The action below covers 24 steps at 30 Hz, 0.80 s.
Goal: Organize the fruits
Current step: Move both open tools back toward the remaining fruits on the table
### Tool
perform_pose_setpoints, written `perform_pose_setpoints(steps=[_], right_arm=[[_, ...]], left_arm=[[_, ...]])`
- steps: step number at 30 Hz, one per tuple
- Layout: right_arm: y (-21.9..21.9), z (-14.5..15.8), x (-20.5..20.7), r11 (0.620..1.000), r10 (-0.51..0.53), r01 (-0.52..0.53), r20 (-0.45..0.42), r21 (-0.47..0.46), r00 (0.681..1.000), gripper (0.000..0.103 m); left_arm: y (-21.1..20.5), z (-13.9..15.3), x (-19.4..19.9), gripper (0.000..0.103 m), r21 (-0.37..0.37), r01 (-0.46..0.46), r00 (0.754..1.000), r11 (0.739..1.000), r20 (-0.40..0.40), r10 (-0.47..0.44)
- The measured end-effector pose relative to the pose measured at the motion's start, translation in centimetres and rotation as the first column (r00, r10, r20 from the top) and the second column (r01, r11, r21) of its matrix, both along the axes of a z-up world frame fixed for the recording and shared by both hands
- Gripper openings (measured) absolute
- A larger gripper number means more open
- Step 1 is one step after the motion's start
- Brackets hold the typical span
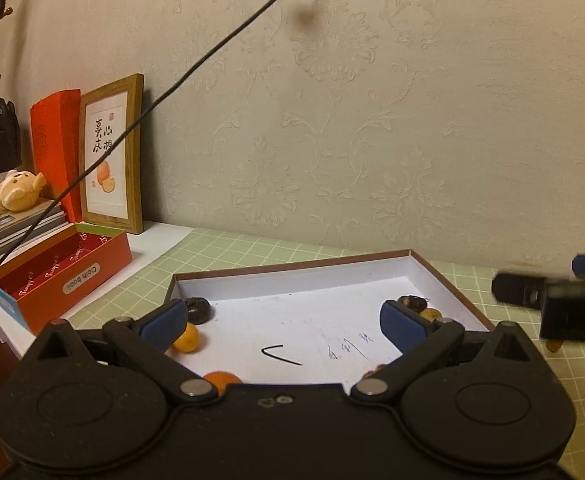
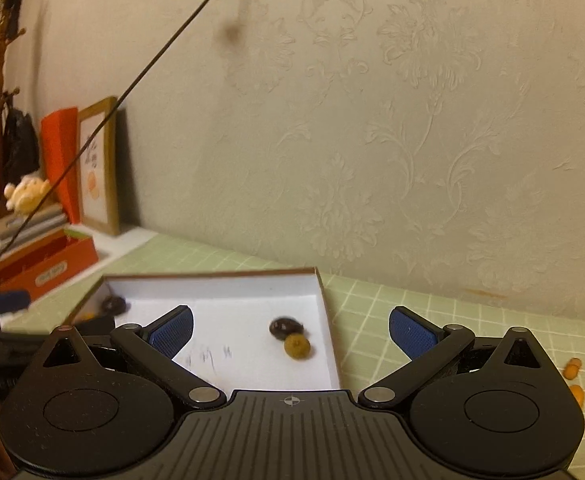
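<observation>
On the far left of the desk (image 1: pixel 252 248) stands a red box (image 1: pixel 68 276) with a label that reads "Cloth book" upside down. Next comes the white tray (image 1: pixel 292 276), likely there to gather the fruits. It holds a dark fruit (image 1: pixel 198 309) and an orange fruit (image 1: pixel 188 338) on its left side, and two more at its right. The left gripper (image 1: pixel 282 320) hangs open and empty over the tray. The right gripper (image 2: pixel 290 330) is open too, holding nothing. Far right, two orange fruits (image 2: pixel 573 368) wait on the green mat (image 2: pixel 472 312).
</observation>
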State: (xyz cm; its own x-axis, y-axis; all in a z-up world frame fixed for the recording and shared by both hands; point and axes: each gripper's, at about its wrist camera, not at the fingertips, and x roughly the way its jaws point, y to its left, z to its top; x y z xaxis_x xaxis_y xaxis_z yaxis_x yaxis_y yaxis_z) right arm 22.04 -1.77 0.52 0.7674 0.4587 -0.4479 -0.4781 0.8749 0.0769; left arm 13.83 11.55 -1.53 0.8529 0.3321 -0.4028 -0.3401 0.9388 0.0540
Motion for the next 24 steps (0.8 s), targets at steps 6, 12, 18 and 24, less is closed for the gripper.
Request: perform_pose_setpoints(steps=[6,12,18,24], right_arm=[[-1.0,0.6,-2.5,0.999,0.004,-0.003,0.032,-0.043,0.999,0.103],[-3.3,0.9,-4.5,0.999,-0.010,0.012,0.066,-0.035,0.998,0.103],[-6.1,1.1,-5.8,0.996,-0.056,0.061,0.069,-0.069,0.996,0.103],[-10.0,1.7,-7.3,0.993,-0.100,0.103,0.059,-0.049,0.993,0.103]], left_arm=[[-1.3,1.2,-1.9,0.097,0.024,0.050,0.999,0.998,-0.005,-0.050],[-2.3,1.7,-3.6,0.097,-0.020,0.110,0.994,0.994,0.019,-0.109],[-4.5,1.8,-4.2,0.097,-0.032,0.162,0.986,0.986,0.039,-0.161],[-7.0,2.2,-4.6,0.097,-0.028,0.224,0.972,0.974,0.078,-0.221]])
